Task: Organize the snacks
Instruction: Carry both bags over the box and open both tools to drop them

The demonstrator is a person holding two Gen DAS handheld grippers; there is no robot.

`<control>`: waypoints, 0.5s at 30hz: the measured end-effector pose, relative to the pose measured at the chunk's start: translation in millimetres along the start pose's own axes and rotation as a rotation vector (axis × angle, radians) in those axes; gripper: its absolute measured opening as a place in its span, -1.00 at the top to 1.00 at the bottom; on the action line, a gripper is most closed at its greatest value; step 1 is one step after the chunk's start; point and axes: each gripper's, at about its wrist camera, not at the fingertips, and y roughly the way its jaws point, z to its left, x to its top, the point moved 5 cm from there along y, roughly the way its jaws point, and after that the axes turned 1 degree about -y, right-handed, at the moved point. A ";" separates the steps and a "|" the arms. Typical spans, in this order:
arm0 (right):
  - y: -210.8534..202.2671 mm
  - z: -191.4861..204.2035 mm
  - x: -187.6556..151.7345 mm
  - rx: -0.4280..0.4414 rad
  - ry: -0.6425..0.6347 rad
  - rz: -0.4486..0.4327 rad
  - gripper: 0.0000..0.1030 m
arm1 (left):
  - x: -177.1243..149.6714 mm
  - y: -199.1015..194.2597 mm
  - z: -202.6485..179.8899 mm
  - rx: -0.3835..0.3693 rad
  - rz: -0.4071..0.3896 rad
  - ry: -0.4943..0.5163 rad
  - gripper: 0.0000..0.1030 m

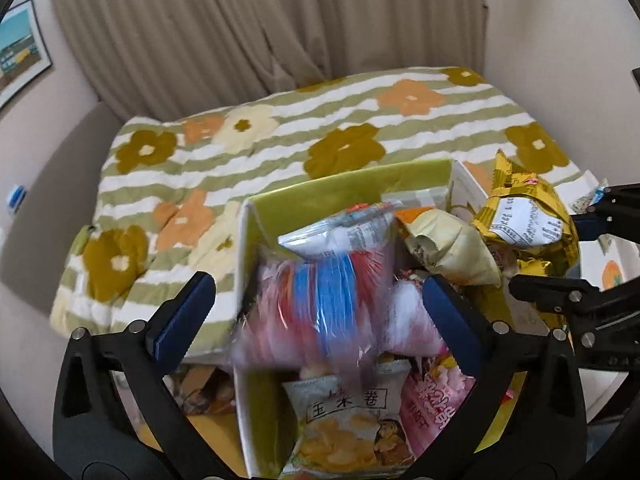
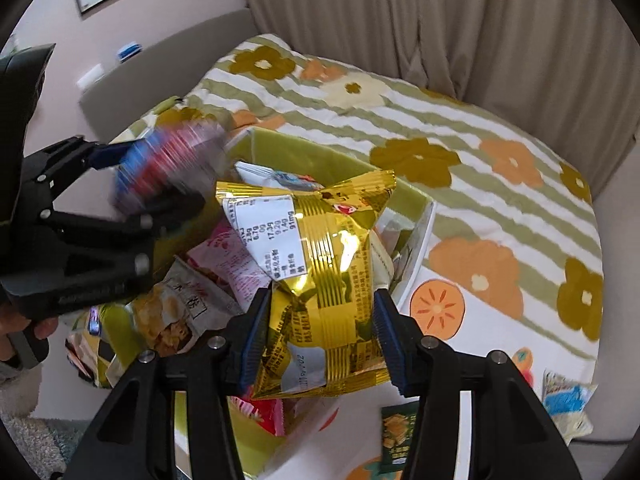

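We are mid-drop: our left claw (image 1: 316, 304) gapes wide, a blurred red-and-blue packet (image 1: 320, 296) falling between its fingers into the green box (image 1: 344, 184) below. Our right claw (image 2: 320, 340) pinches a gold snack bag (image 2: 320, 280) above the box's near edge; next we probably lower and let go.

Soft, even daylight, rather dim, with weak shadows. The red-blue packet (image 1: 320, 292) is smeared by motion blur (in both views). The gold bag (image 2: 324, 280) shows glare stripes. Fisheye bending and black corners, strongest near 10 o'clock.

gold striped packet (image 2: 328, 280), green-striped floral blanket (image 1: 280, 136)
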 end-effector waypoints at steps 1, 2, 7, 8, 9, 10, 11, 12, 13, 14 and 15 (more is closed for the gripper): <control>2.4 -0.8 -0.3 -0.004 0.012 0.007 0.09 | -3.2 1.7 1.6 -0.023 0.006 -0.005 -0.99; 4.5 -1.9 -1.3 -0.009 0.025 0.012 0.09 | -5.9 1.9 1.6 -0.040 0.008 -0.011 -0.99; 7.3 -0.7 -3.2 -0.022 0.062 0.014 0.09 | -19.7 -4.7 12.0 -0.084 0.012 -0.039 -0.99; 5.9 0.4 -3.0 -0.027 0.067 0.011 0.09 | -22.1 -8.5 14.2 -0.086 0.008 -0.044 -0.99; 4.9 2.1 -1.1 -0.032 0.071 0.009 0.09 | -23.2 -10.1 16.7 -0.085 0.006 -0.048 -0.99; 2.9 4.1 -0.1 -0.037 0.074 0.004 0.09 | -24.3 -11.1 19.8 -0.083 0.005 -0.054 -0.99; 0.6 6.1 1.0 -0.039 0.080 0.001 0.09 | -25.5 -11.2 22.3 -0.084 0.007 -0.061 -0.99; 0.3 8.3 1.0 -0.038 0.086 0.000 0.09 | -26.3 -10.7 24.5 -0.087 0.008 -0.068 -0.99; 0.5 10.1 2.0 -0.032 0.097 0.005 0.09 | -27.4 -8.8 27.3 -0.089 0.010 -0.077 -0.99; 1.7 11.2 2.4 -0.030 0.102 0.007 0.09 | -28.6 -7.1 30.5 -0.089 0.014 -0.083 -0.99; 4.3 11.9 3.3 -0.032 0.109 0.011 0.09 | -30.0 -4.8 33.0 -0.090 0.022 -0.090 -0.99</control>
